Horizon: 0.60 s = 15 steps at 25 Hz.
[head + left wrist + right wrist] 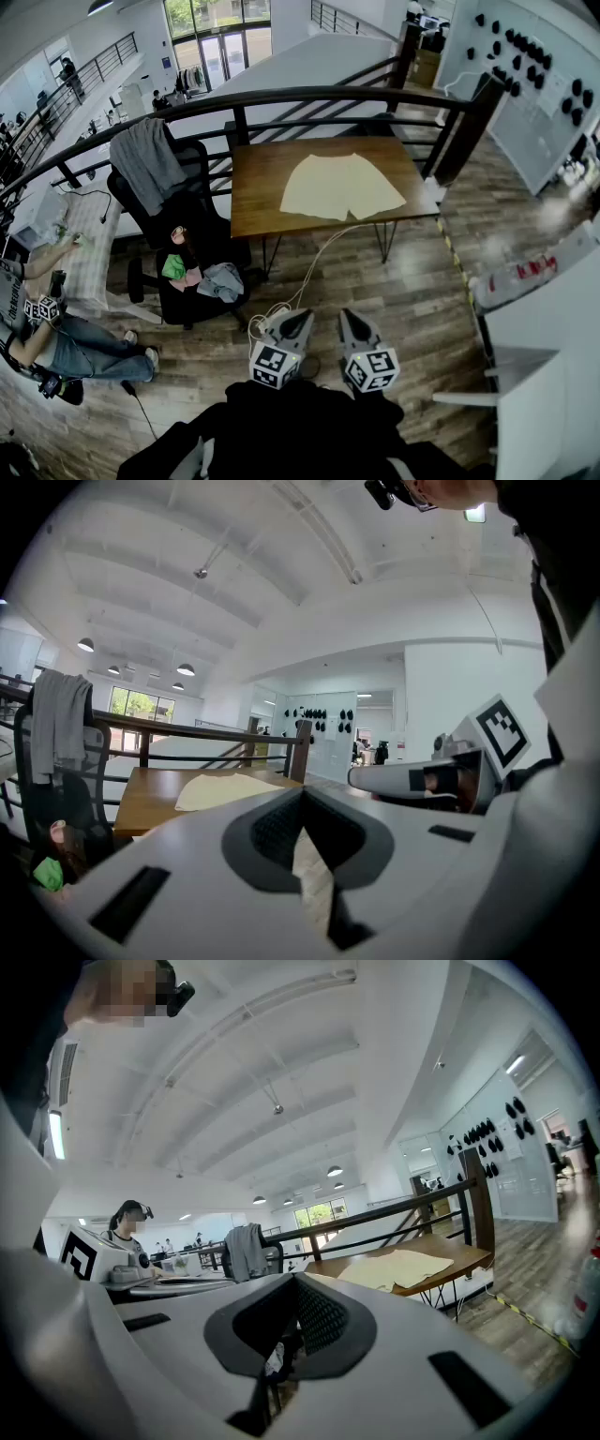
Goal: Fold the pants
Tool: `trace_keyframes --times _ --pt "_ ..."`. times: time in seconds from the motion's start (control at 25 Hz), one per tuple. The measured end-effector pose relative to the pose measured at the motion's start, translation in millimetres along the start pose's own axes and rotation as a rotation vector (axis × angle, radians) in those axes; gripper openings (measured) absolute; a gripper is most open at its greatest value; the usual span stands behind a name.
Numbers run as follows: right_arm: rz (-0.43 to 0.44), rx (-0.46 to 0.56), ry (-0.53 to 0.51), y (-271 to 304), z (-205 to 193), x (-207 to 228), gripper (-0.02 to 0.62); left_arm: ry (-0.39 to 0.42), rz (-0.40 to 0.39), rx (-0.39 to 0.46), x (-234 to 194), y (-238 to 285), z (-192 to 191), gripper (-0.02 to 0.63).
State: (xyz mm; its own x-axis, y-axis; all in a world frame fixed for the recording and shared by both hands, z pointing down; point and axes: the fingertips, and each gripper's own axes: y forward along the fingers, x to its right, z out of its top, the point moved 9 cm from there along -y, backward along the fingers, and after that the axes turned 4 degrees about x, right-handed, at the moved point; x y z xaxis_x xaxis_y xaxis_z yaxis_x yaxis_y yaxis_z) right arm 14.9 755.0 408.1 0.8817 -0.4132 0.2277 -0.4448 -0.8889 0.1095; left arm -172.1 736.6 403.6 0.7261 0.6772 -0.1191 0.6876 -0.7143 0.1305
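Your left gripper [302, 794] and right gripper [295, 1279] show their jaws pressed together on nothing, side by side, well short of the wooden table [258, 187]. The cream pants [342, 186] lie flat on the table, soft and short-legged, long axis running away from you, waistband toward its far edge. Only the head view shows the notch between the legs; both gripper views catch the cloth edge-on.
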Motion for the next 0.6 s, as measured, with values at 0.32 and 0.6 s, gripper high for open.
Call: trace_keyframes --times 0.32,0.6 --pt "0.019 0.004 0.008 -6 6 16 0.005 0.02 0.005 -0.014 17 11 0 0.003" --pt "0.021 0.009 0.002 -33 3 35 0.005 0.026 0.012 -0.026 48 20 -8 0.003"
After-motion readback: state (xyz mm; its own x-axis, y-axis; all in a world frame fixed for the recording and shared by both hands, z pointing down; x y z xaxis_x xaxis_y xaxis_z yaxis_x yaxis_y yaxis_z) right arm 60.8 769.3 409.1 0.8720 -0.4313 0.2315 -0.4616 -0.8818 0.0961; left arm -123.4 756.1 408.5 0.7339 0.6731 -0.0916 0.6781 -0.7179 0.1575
